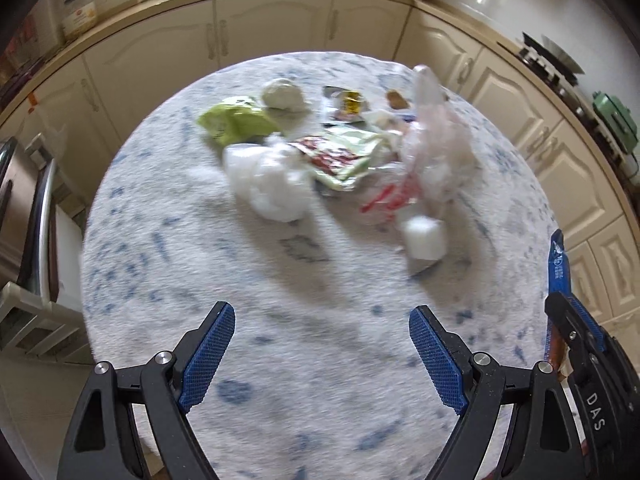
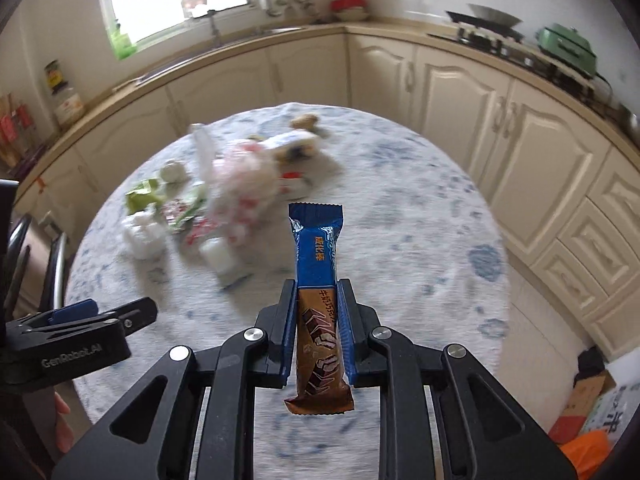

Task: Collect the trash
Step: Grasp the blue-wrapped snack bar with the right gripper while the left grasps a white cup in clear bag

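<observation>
My right gripper (image 2: pixel 317 292) is shut on a blue and brown wafer bar wrapper (image 2: pixel 318 264) and holds it upright above the round table (image 2: pixel 420 240). The wrapper's tip also shows at the right edge of the left wrist view (image 1: pixel 558 256). My left gripper (image 1: pixel 322 320) is open and empty above the table's near side. Further back lies a heap of trash: a clear plastic bag (image 1: pixel 436 148), crumpled white tissue (image 1: pixel 272 184), a green packet (image 1: pixel 232 120), a red and white wrapper (image 1: pixel 340 156), a white cup (image 1: pixel 425 237).
The table (image 1: pixel 200 280) has a white and blue speckled cloth. Cream kitchen cabinets (image 2: pixel 500 128) curve around behind it. A steel oven handle (image 1: pixel 36 216) is at the left. Boxes and an orange bag (image 2: pixel 588 440) lie on the floor at the right.
</observation>
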Demonstrator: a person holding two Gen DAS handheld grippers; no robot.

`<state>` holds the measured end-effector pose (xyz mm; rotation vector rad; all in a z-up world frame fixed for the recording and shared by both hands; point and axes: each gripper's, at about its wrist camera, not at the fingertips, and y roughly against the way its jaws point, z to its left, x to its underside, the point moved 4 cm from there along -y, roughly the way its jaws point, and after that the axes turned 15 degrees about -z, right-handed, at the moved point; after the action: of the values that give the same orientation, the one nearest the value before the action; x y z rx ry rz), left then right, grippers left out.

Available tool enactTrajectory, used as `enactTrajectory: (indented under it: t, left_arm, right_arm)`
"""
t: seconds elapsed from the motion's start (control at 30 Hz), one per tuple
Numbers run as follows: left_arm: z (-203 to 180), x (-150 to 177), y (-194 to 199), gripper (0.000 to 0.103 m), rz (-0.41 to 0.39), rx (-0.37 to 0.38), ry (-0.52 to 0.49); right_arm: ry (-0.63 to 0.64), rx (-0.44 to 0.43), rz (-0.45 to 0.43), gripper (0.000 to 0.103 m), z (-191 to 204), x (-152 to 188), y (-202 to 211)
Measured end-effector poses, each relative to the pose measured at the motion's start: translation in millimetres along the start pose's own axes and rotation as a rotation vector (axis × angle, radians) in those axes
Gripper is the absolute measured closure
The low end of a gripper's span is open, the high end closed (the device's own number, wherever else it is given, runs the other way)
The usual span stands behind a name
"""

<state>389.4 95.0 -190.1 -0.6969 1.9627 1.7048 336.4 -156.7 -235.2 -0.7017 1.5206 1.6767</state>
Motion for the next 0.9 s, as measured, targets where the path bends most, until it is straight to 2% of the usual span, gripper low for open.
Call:
enactTrajectory:
  t: [0.27,0.33,0.37,0.4,0.43,0.47,0.5,0.7,0.9]
  left_arm:
    - [-37.5,-16.9,-48.9,0.018,0.04,0.064,0.028]
    - [-41.7,-21.4,-61.4,0.023,0.045,0.076,0.05]
    - [-43.0,-24.1,-68.7,0.027,0.051,0.086,0.067]
    - [-42.4,-25.2,-75.3,0.039,0.055,0.09,0.079]
    - [-41.5,-27.8,-78.3,0.044,0.035,0.069,0.072]
    - [-41.6,-31.0,-80.6,0.054,0.011,0.058,0.063]
    - [-43.7,-31.6,-83.9,0.075,0.008,0.051,0.056]
    - [-53.6,-27.0,-91.2,0.079,0.016,0.05,0.023]
    - [-71.0,-18.9,-63.7,0.079,-0.012,0.062,-0.011]
  right_arm:
    - [-0.037,0.067,0.05,0.084,-43.8,-0.2,-29.3]
    - [-0.039,0.073,0.062,0.084,-48.8,-0.9,-37.7]
    - [-0.039,0.075,0.066,0.084,-50.6,-0.6,-41.3]
    - [-0.04,0.077,0.072,0.084,-52.2,-0.6,-45.1]
    - [-0.04,0.079,0.077,0.084,-53.5,0.2,-48.3]
    - [-0.04,0.081,0.083,0.084,-55.3,0.3,-51.9]
    - [-0.04,0.082,0.087,0.084,-56.0,1.0,-53.5]
    - [-0.053,0.081,0.089,0.084,-62.3,4.7,-54.1]
    - [-0.083,0.098,0.06,0.084,-76.8,6.7,-32.8]
